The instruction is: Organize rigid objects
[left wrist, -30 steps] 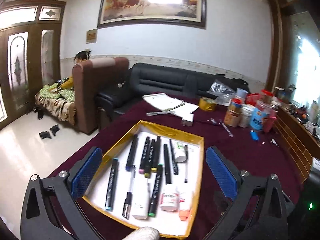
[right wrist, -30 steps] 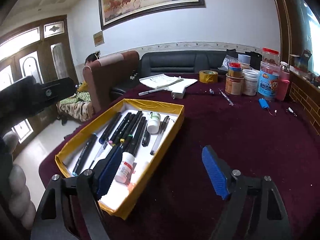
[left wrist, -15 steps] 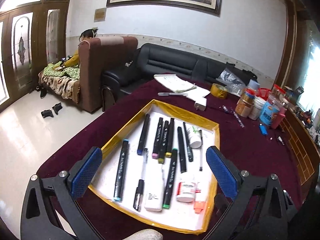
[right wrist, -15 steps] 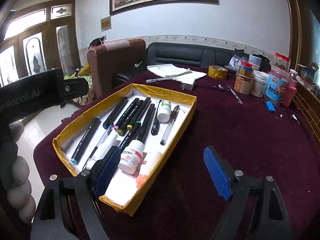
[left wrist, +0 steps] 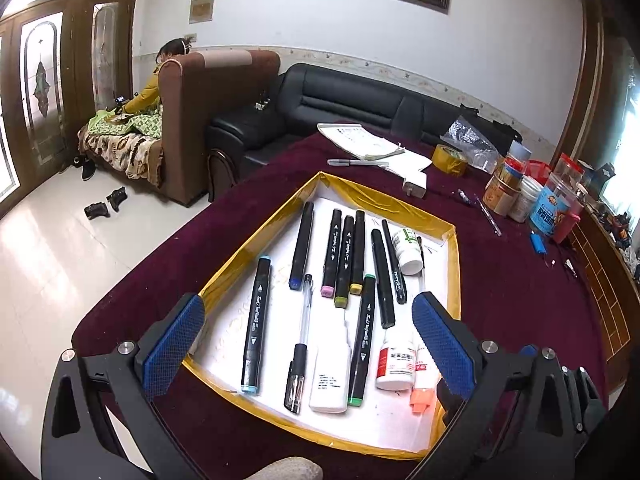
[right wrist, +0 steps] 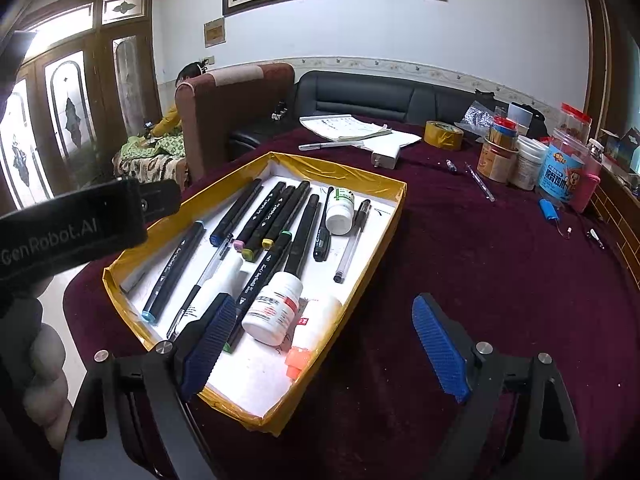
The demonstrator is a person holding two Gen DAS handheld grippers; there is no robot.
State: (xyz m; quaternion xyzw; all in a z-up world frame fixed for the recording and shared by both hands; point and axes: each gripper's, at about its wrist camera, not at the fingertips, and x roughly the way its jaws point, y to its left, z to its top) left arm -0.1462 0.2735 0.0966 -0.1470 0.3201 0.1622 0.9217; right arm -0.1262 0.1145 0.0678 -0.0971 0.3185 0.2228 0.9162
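Blue-padded right gripper point(right wrist: 320, 344) had just been spreading its jaws, nothing between them; left gripper point(left wrist: 308, 344) also stood wide apart and empty. Compared with a second earlier both views sat lower and closer over the gold-edged tray point(left wrist: 454, 280), so a pick was probably coming. Markers point(left wrist: 346, 256), a clear pen point(left wrist: 302, 332) and a red-label bottle point(left wrist: 396, 364) lay inside the tray. Tray sat near on the maroon cloth table point(right wrist: 480, 264); jars point(right wrist: 560, 172) far right, black sofa point(left wrist: 360, 104) beyond.
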